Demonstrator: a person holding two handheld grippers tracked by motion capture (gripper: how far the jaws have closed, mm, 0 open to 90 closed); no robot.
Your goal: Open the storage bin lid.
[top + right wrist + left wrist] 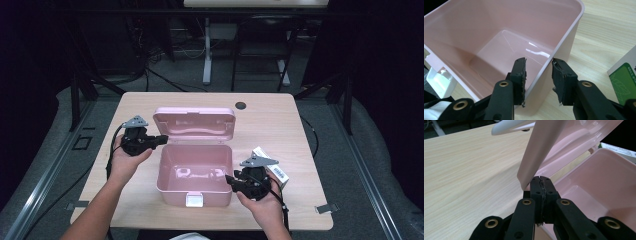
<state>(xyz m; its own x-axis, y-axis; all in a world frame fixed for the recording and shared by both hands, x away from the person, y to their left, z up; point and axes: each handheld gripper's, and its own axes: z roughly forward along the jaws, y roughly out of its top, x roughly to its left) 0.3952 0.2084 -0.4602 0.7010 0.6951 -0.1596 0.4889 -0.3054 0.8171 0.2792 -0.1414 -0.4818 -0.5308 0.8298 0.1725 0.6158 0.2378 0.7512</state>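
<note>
An open pink plastic box (172, 192) stands mid-table with nothing inside, its lid (195, 122) tilted back. My left gripper (162, 138) is at the lid's left end. In the left gripper view it (541, 180) is shut on nothing, its tips right beside the lid's edge (544, 147) and above the box's rear corner (604, 190). My right gripper (230, 180) is at the box's front right corner. In the right gripper view it (538, 60) is open astride the box wall (569, 32), one jaw inside and one outside, with a gap on the inner side.
A white and green carton (260, 152) lies on the wooden table (280, 125) just right of the box, beside my right hand; its corner (624, 77) is close to the outer jaw. The box's white latch (194, 200) faces the front edge. A dark round hole (241, 105) sits behind the lid.
</note>
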